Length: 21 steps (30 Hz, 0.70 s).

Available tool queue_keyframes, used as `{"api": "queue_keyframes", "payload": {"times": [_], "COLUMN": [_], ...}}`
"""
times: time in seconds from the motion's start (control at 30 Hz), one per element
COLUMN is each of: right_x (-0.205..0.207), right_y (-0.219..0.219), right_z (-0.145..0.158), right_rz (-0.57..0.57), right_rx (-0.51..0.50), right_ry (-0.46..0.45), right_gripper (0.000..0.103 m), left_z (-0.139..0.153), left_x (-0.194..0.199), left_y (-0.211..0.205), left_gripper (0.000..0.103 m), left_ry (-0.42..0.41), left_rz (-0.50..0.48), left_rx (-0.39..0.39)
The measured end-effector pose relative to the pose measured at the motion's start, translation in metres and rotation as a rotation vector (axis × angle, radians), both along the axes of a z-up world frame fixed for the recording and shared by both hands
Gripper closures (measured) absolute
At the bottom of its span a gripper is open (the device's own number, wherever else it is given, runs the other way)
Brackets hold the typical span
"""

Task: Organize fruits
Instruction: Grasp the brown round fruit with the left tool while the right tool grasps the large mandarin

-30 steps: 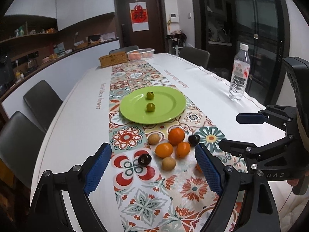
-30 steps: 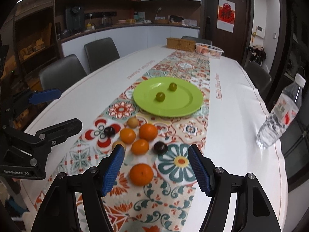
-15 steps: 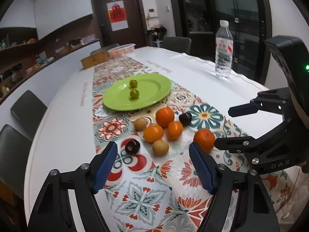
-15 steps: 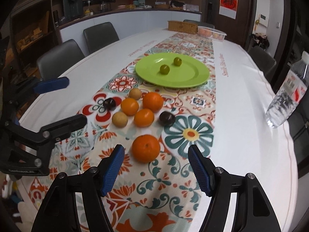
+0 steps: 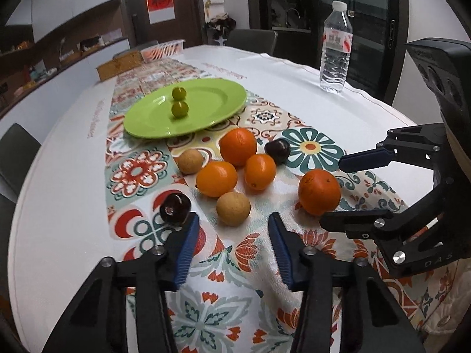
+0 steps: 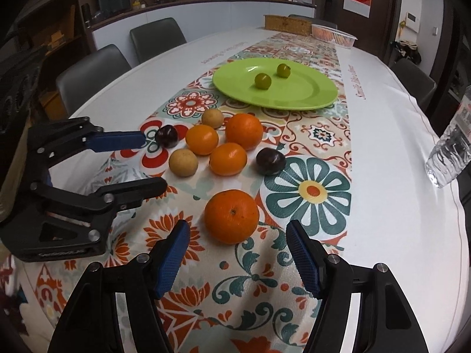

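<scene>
A green plate [image 5: 206, 108] [image 6: 309, 94] holds two small green fruits [image 5: 179, 108] [image 6: 263, 81]. In front of it lie several oranges, two tan round fruits and two dark plums on the patterned runner. My left gripper [image 5: 232, 235] is open, just short of a tan fruit [image 5: 233, 208], with a dark plum [image 5: 175, 207] at its left finger. My right gripper [image 6: 238, 247] is open, just short of a lone orange [image 6: 232, 216] [image 5: 319, 191]. Each gripper shows in the other's view: the right [image 5: 347, 191], the left [image 6: 153, 164].
A water bottle [image 5: 336, 50] [image 6: 450, 153] stands at the table's right side. A wicker box [image 5: 119, 65] [image 6: 288, 25] and a white basket of fruit [image 5: 162, 51] [image 6: 334, 35] stand at the far end. Grey chairs [image 6: 91, 70] line the table.
Both grippers have moved lower and closer to the fruits. The tan fruit now sits near the left fingertips and the lone orange near the right fingertips. Both stay open.
</scene>
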State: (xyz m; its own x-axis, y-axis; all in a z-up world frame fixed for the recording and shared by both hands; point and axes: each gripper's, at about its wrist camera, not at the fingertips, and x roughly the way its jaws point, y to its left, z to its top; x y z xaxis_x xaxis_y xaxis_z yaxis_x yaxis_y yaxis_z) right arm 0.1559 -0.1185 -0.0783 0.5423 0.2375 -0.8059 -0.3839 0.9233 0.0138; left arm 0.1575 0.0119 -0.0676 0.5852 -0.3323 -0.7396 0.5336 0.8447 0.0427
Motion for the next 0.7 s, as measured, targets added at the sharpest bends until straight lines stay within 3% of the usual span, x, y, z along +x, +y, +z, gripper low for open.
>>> {"api": "queue_keyframes", "payload": {"times": [0.53,0.7], "right_x": [0.016,0.018], "right_y": [0.000,0.000], "right_z": [-0.014,-0.014], "right_rz": [0.006,0.013], "right_rx": [0.057,0.061], "right_ry": [0.056,0.052], "right_gripper": [0.048,0.057], "left_z": [-0.013,-0.015], "left_x": [0.025,0.026], "left_y": [-0.007,-0.007], "left_gripper": [0.070,0.074], "left_ry": [0.086,0.102], "left_rz": [0.054,0.068], "left_rx": [-0.040,-0.048]}}
